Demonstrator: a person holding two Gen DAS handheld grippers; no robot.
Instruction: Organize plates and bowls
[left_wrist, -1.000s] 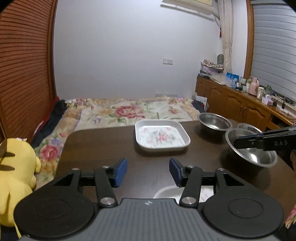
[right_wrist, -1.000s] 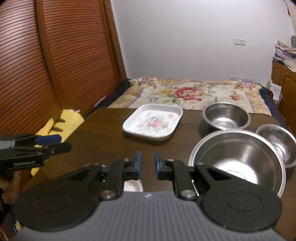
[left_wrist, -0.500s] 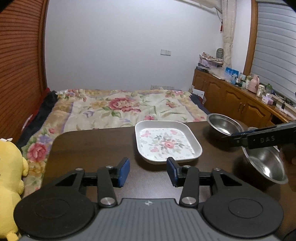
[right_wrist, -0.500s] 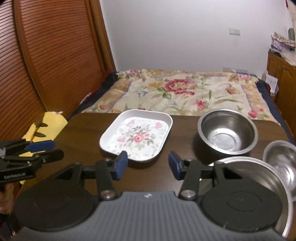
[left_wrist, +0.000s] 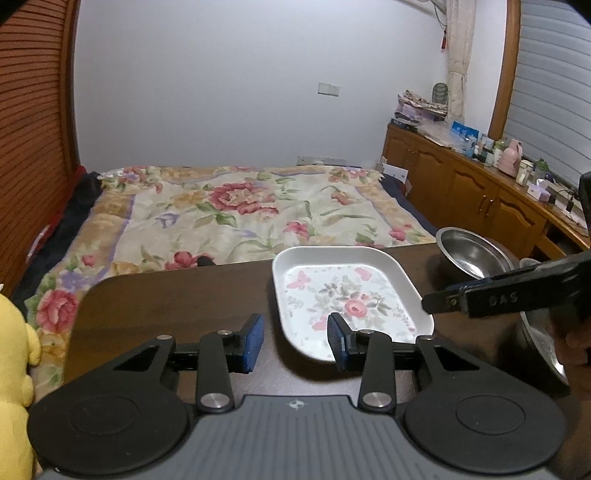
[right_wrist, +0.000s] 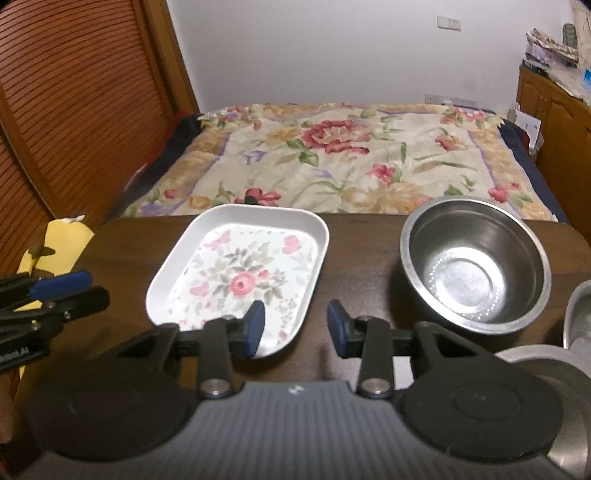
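A white rectangular plate (right_wrist: 236, 273) with rounded corners and a raised rim is lying flat on the dark wooden table (right_wrist: 362, 236), near the far edge — its floor is showing a pink rose, grey-green leaves and small pink butterflies, and nothing is sitting in it. To its right, well apart, a round steel bowl (right_wrist: 474, 264) is standing upright and empty, its polished inside catching the light. Further right — at the frame's edge — parts of two more steel bowls (right_wrist: 578, 314) are showing, cut off, too partial to tell how they are sitting
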